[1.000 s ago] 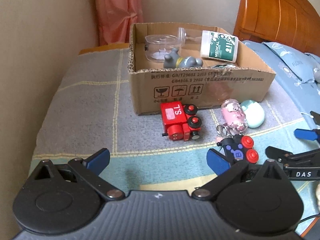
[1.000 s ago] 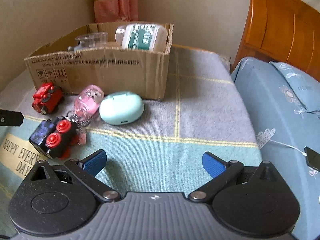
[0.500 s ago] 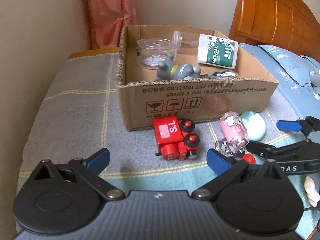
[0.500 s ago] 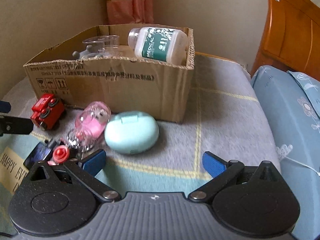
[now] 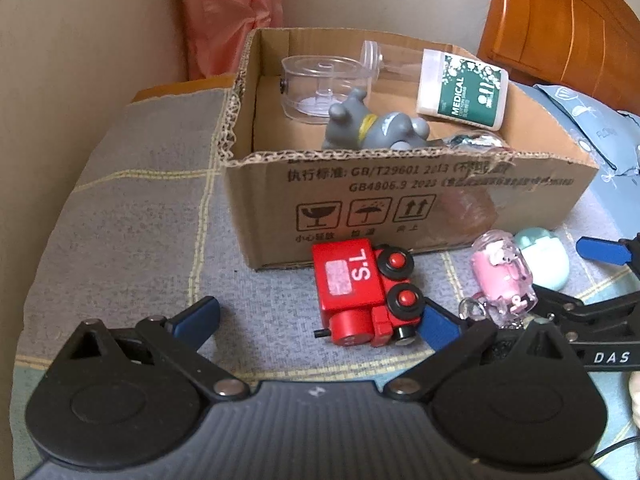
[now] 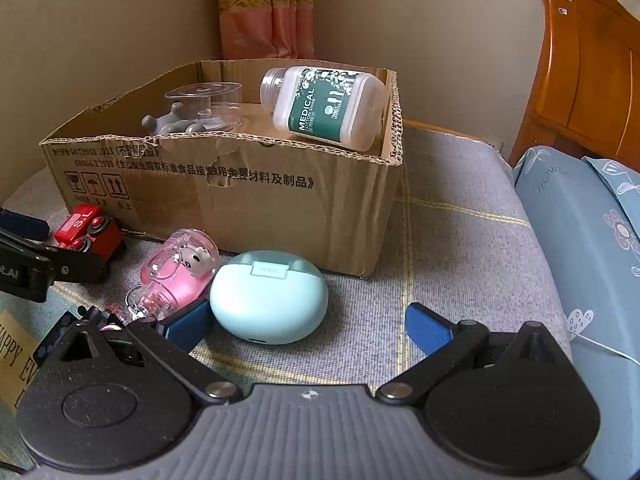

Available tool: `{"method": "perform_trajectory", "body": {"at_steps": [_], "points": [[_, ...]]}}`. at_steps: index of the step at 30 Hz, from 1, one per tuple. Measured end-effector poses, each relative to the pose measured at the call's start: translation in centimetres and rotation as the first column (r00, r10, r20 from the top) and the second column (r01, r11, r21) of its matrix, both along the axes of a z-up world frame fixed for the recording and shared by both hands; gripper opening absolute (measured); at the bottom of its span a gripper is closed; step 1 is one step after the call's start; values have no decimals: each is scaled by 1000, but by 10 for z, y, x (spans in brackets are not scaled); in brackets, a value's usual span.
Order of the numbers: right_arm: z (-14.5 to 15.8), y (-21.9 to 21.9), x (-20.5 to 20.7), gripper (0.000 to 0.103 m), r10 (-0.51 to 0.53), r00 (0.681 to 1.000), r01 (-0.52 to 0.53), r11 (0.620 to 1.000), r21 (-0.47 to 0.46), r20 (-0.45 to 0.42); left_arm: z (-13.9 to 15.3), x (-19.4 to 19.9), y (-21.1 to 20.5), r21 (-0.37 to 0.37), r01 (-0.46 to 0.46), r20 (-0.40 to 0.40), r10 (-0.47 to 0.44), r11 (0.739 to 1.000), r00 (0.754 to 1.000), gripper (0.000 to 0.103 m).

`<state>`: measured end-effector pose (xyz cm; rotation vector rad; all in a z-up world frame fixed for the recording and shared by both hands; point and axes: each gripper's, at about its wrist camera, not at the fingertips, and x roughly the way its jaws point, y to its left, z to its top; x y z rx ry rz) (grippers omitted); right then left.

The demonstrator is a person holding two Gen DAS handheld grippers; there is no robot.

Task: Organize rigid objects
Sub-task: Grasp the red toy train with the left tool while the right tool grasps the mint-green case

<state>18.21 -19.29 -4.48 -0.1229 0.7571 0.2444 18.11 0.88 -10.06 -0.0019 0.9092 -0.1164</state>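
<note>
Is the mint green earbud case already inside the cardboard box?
No, the mint green earbud case lies on the blanket outside the cardboard box, beside its front wall.

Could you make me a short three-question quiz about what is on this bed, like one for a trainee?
1. True or false: the red toy train is inside the cardboard box.
2. Which lies in the box? A) mint case B) cotton swab bottle C) pink keychain
3. Fill in: the right gripper is open, with the ____ case lying near its left finger.

Key: 1 false, it lies on the blanket before the box; 2 B; 3 mint.
</note>
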Motion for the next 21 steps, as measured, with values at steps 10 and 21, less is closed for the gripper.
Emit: {"method": "perform_trajectory", "body": {"at_steps": [10, 21], "points": [[0, -10, -1, 103, -40, 999, 40, 999, -3, -3, -1, -5, 10, 0, -15, 13, 15, 1000, 1000, 99], [-1, -11, -5, 103, -54, 999, 54, 999, -2, 1, 4, -7, -8, 26, 33, 79, -35, 999, 996, 55]]}}
